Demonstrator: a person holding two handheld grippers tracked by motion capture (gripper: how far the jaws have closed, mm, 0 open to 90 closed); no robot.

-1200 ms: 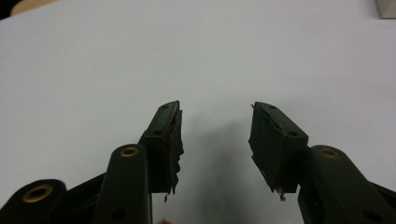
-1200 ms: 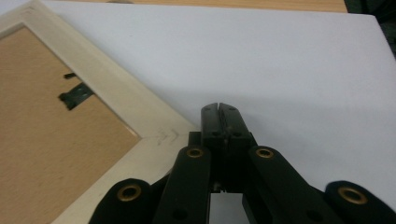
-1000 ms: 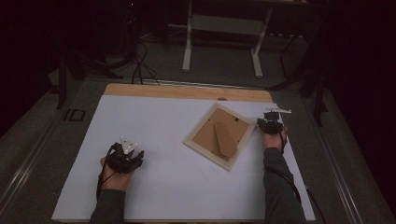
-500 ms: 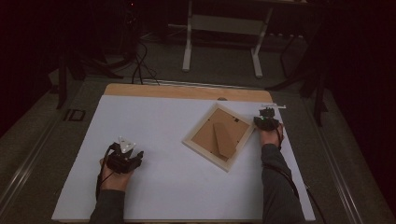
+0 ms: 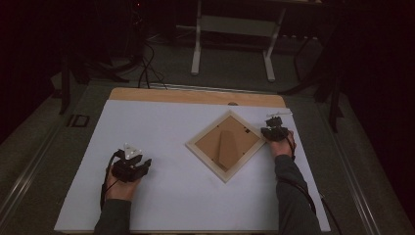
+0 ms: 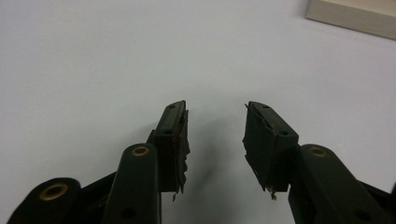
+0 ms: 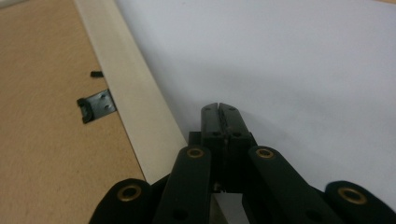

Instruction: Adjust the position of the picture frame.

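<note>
Pale wooden frame [image 5: 225, 146], brown matt fibreboard backing [image 7: 42, 121], smooth white table sheet [image 5: 171, 196]

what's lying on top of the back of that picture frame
On the picture frame, lying face down, a brown backing board fills it, with a fold-out stand flat on it and a small metal clip at one edge. Its front is hidden underneath.

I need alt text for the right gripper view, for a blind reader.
The right gripper, jaws shut on nothing, lies beside the pale wooden picture frame, face down on the white table sheet; a small metal clip holds its brown backing board.

Frame [image 5: 224, 146] lies on table [image 5: 161, 117], right of centre; left tongs [image 5: 142, 166] well apart, right tongs [image 5: 267, 131] just beside.
</note>
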